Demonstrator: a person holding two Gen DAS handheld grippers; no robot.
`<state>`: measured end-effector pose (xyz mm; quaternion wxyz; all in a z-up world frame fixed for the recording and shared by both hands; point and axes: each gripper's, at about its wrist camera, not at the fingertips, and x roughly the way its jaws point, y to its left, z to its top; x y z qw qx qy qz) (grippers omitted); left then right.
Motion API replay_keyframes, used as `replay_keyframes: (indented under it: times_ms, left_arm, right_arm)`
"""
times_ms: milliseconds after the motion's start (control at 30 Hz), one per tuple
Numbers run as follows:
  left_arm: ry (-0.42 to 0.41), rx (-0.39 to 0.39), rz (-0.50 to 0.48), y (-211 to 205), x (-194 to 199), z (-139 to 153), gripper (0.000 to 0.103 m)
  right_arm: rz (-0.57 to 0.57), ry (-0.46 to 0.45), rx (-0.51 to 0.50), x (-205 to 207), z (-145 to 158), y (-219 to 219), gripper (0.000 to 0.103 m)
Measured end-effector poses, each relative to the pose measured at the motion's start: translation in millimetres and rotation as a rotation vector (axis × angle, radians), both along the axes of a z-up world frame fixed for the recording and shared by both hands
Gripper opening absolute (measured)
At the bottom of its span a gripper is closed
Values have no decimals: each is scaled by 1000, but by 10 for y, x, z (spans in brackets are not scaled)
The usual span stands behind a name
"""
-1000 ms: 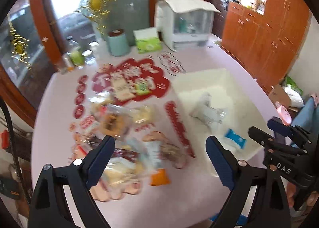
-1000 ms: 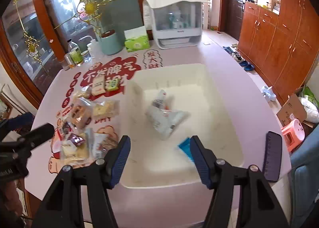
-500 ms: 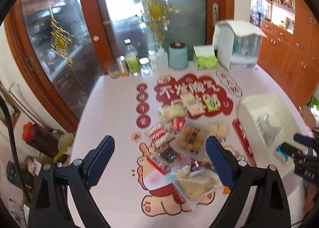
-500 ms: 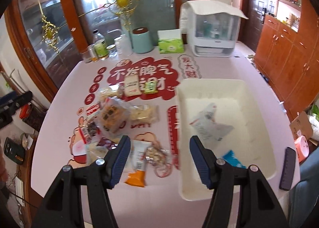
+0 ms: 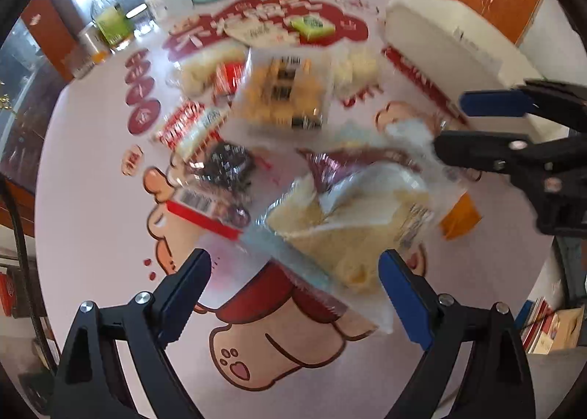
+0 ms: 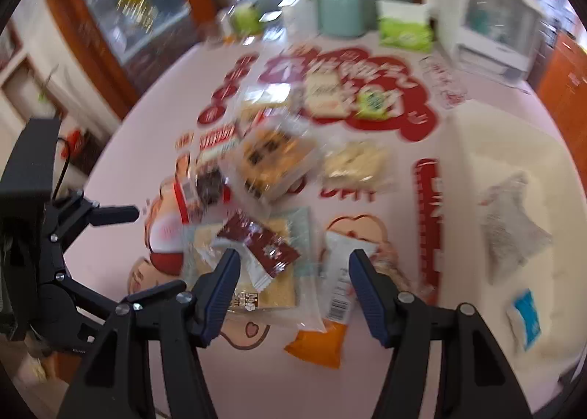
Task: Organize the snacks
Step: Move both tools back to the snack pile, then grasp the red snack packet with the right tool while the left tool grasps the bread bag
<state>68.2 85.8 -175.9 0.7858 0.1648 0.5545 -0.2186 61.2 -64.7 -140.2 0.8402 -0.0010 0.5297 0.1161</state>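
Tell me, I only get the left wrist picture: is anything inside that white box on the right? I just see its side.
Observer: Yes. The right wrist view looks down into the white bin, and a crinkled silvery packet lies in it.
Operator: Only that one?
Observer: No, a small blue packet lies nearer the camera, apart from the silvery one.
Operator: And the orange thing by the other tool?
Observer: It is the orange end of a white packet with a barcode, lying on the table in line with the gap between the right gripper's open jaws.
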Motion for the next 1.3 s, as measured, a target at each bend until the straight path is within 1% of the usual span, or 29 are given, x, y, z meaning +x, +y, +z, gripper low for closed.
replay_keyframes:
  times_ms: [100, 267, 367, 400, 433, 467, 500, 533, 600, 667, 800, 900, 1033, 1133, 1167, 1233, 1300]
  left_arm:
    - [22, -21, 9, 89, 37, -65, 92]
    - [42, -30, 24, 228, 82, -80, 92]
    - [61, -44, 34, 289, 105, -99, 92]
    - [65, -50, 36, 303, 110, -98, 92]
    - [67, -54, 36, 306, 119, -99, 92]
    - [69, -57, 35, 302, 130, -103, 92]
    - [73, -60, 31, 288, 140, -109, 92]
    - [77, -61, 25, 262, 156, -121, 92]
    - [87, -60, 4, 183, 174, -149, 92]
    - [102, -58, -32, 76, 187, -188, 92]
    - [104, -43, -129, -159, 212, -239, 92]
    - [104, -16, -203, -325, 254, -266, 92]
    - [160, -12, -280, -486, 303, -284, 92]
    - [212, -27, -357, -542, 291, -235, 92]
    - [213, -18, -378, -551, 273, -221, 92]
    - [204, 33, -415, -590, 254, -250, 92]
    - [233, 39, -432, -608, 270, -258, 92]
  right_arm:
    - [63, 41, -18, 130, -243, 153, 62]
    - [168, 74, -25, 275, -466, 407, 62]
    - [205, 103, -48, 332, -613, 524, 62]
    - [206, 110, -58, 349, -658, 544, 59]
    - [201, 106, -51, 353, -661, 538, 47]
    - [191, 102, -47, 357, -646, 523, 31]
    - [186, 114, -32, 365, -625, 493, 29]
    - [173, 129, 4, 364, -603, 444, 25]
    - [130, 121, 34, 331, -523, 330, 24]
    - [95, 108, 38, 279, -450, 235, 24]
    - [31, 114, 103, 170, -317, 5, 24]
    - [2, 117, 110, 114, -277, -89, 24]
    - [-54, 125, 126, 19, -242, -240, 24]
    - [-79, 119, 142, -68, -187, -348, 24]
    - [-83, 115, 143, -90, -168, -367, 24]
    - [-92, 103, 144, -141, -120, -413, 24]
    - [-102, 97, 155, -172, -81, -453, 24]
